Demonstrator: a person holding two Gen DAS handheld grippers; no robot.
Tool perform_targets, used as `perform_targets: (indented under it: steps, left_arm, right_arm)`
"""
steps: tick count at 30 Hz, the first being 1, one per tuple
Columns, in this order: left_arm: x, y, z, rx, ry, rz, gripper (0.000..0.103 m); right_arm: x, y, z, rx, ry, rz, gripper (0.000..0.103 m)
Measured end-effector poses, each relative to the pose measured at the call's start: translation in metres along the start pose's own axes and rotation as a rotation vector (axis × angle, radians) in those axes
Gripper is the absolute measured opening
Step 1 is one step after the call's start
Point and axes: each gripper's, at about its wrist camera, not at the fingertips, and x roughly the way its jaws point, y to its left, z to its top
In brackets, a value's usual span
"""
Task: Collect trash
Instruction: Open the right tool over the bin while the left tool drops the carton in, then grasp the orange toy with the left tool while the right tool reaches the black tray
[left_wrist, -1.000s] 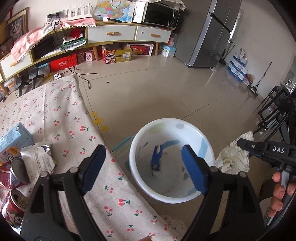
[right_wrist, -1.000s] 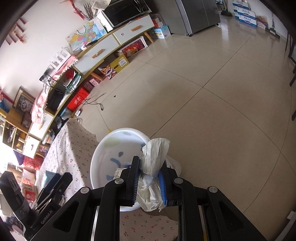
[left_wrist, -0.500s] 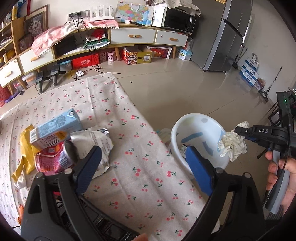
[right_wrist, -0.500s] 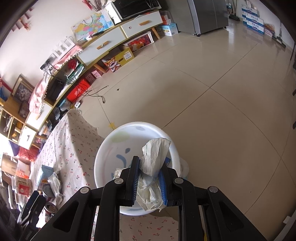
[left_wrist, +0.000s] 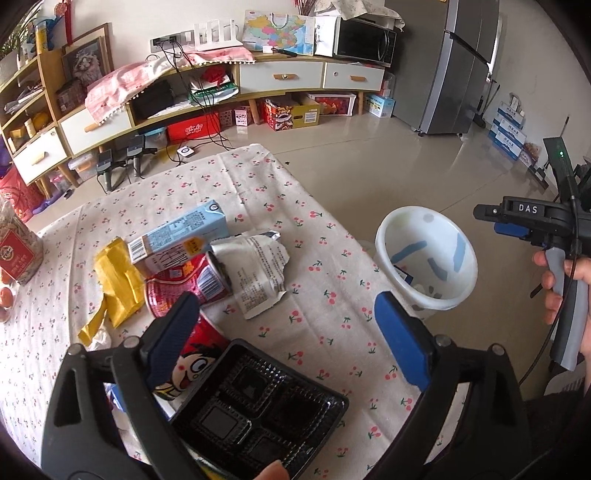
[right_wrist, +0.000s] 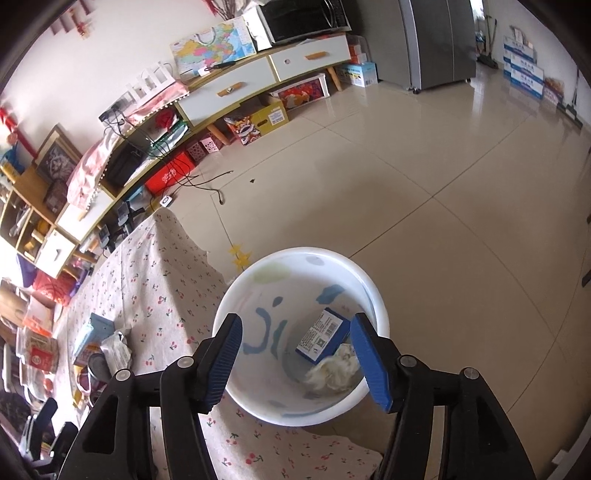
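Trash is lying heaped just ahead of your spread, empty left tongs (left_wrist: 291, 328), the black tray (left_wrist: 258, 410) nearest, while your right tongs (right_wrist: 295, 358) are hanging wide open over the bin (right_wrist: 376, 295), so you are risking shoving cans off.

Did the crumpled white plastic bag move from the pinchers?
Yes. The white plastic bag left the right gripper, now open, and dropped down into the white bin, beside the blue box.
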Motion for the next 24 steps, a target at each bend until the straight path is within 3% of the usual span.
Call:
perform_targets:
  steps: [12,24]
  left_arm:
    - [-0.022,0.056,-0.027,-0.056,0.026,0.037,0.096]
    - [-0.037,0.14,-0.074,-0.202,0.08,0.092,0.096]
  right_arm:
    - [-0.029,0.051,-0.026,-0.165,-0.045,0.004,0.074]
    - [-0.034,0.117,-0.081,-0.332,0.012,0.088,0.08]
